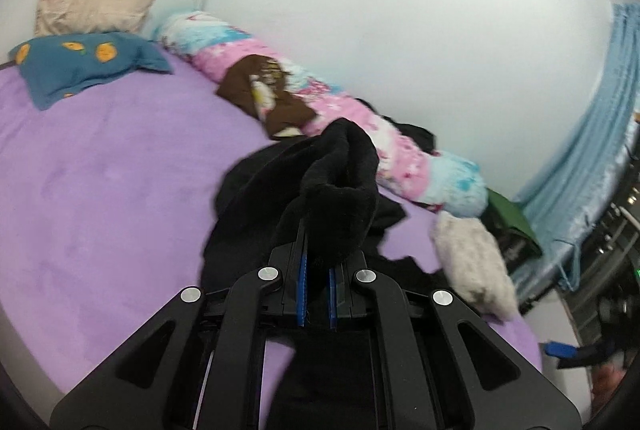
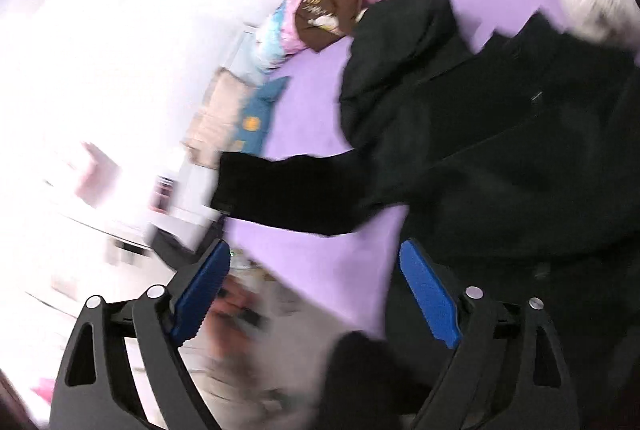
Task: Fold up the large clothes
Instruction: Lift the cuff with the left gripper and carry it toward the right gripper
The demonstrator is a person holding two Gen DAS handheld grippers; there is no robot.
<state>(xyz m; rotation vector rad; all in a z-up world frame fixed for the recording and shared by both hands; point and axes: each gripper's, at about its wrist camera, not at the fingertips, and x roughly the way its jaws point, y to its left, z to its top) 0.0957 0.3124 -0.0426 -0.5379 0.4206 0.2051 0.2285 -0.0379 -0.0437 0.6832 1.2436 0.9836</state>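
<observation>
A large black fleece garment [image 1: 280, 198] lies rumpled on the purple bed sheet [image 1: 100, 190]. My left gripper [image 1: 318, 258] is shut on a fold of the black garment and lifts it above the bed. In the right wrist view the same garment [image 2: 500, 134] spreads over the sheet [image 2: 312, 110], with one sleeve [image 2: 288, 190] stretched out to the left. My right gripper [image 2: 316, 270] is open and empty, above the bed edge beside the sleeve. That view is motion-blurred.
A pink and blue rolled blanket [image 1: 360, 110] lies along the white wall. A teal pillow [image 1: 80, 66] and a beige pillow [image 1: 96, 2] sit at the bed's head. A brown item [image 1: 264, 98], a grey fluffy cloth [image 1: 472, 262] and a blue curtain [image 1: 592, 158] are nearby.
</observation>
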